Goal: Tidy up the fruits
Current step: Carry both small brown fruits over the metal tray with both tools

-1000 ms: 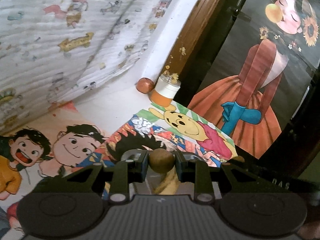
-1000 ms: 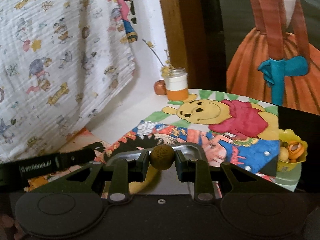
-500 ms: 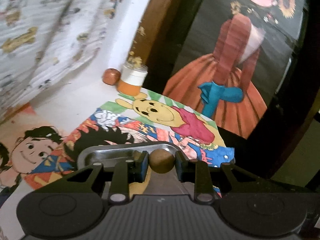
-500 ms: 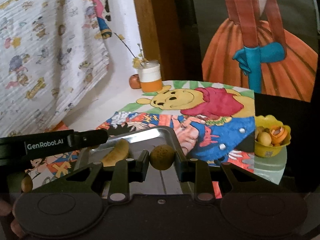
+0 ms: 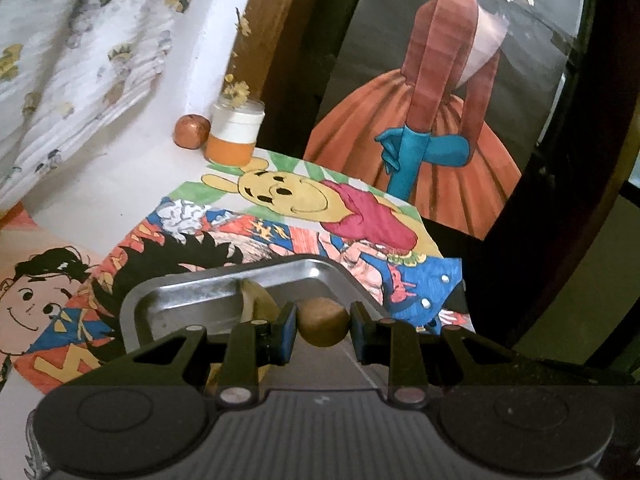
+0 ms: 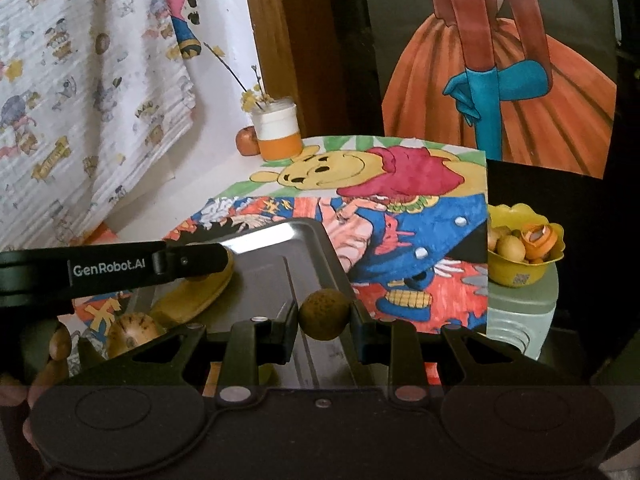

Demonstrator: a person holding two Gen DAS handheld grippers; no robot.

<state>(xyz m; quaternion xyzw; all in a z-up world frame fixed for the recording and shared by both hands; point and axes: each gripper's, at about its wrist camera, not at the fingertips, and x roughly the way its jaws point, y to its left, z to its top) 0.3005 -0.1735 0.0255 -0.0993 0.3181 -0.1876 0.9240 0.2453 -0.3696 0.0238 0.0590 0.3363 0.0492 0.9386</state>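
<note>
While both grippers hover over metal tray [image 6: 280,276], left gripper [image 5: 323,322] fingers clamp brown fruit [image 5: 322,321]; right gripper [image 6: 325,320] fingers clamp second fruit [image 6: 325,319]. Likely small, light, firm, round; grip across middle.

The left gripper [image 5: 323,322] is clamped on a round brown fruit [image 5: 322,322] above the near right part of a metal tray [image 5: 180,292]. A yellow fruit [image 5: 258,304] lies in the tray. A jar [image 5: 236,134] and a red fruit [image 5: 191,130] stand at the far left.
</note>
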